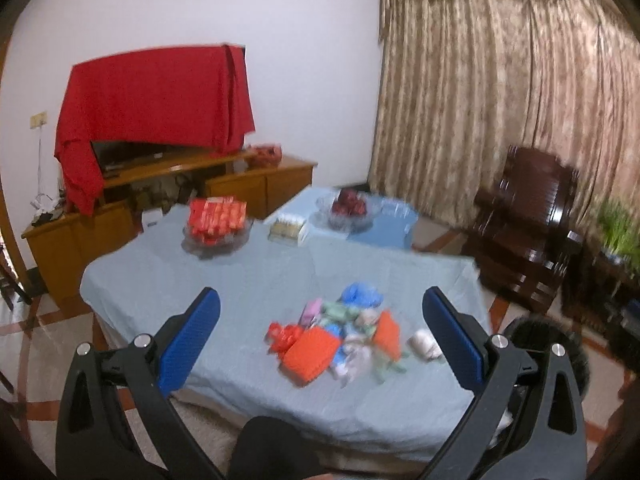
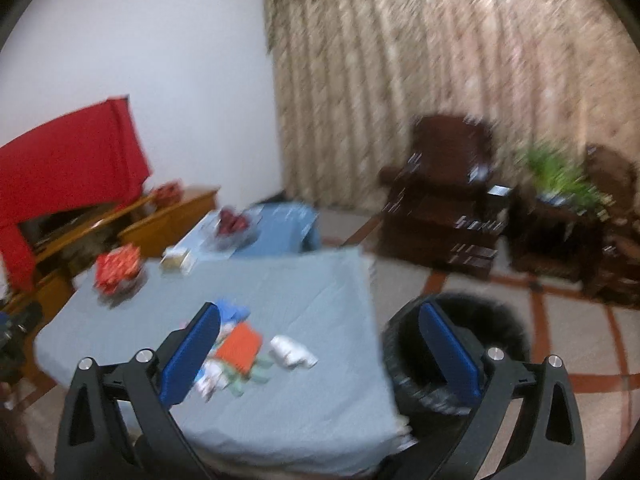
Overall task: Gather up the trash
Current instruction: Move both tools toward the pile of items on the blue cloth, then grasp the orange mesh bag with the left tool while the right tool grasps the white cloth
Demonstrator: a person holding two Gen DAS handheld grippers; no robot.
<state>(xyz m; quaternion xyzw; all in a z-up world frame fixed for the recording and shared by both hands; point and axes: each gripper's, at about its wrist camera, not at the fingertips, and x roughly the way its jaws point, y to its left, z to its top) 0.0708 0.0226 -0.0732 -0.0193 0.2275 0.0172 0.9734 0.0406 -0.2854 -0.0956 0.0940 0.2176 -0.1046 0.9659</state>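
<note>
Both tongs, left (image 1: pixel 320 320) and right (image 2: pixel 320 336), gape empty over the blue-clothed table (image 1: pixel 248 280) bearing a trash pile (image 1: pixel 344 336).

I'm seeing matt blue cloth covering the table (image 1: pixel 248 280); crinkly, partly glossy wrappers (image 1: pixel 340 336) are lying on it. At ten o'clock the wooden cabinet (image 1: pixel 168 184) is shining, varnished, under matt red cloth (image 1: pixel 156 92).
</note>
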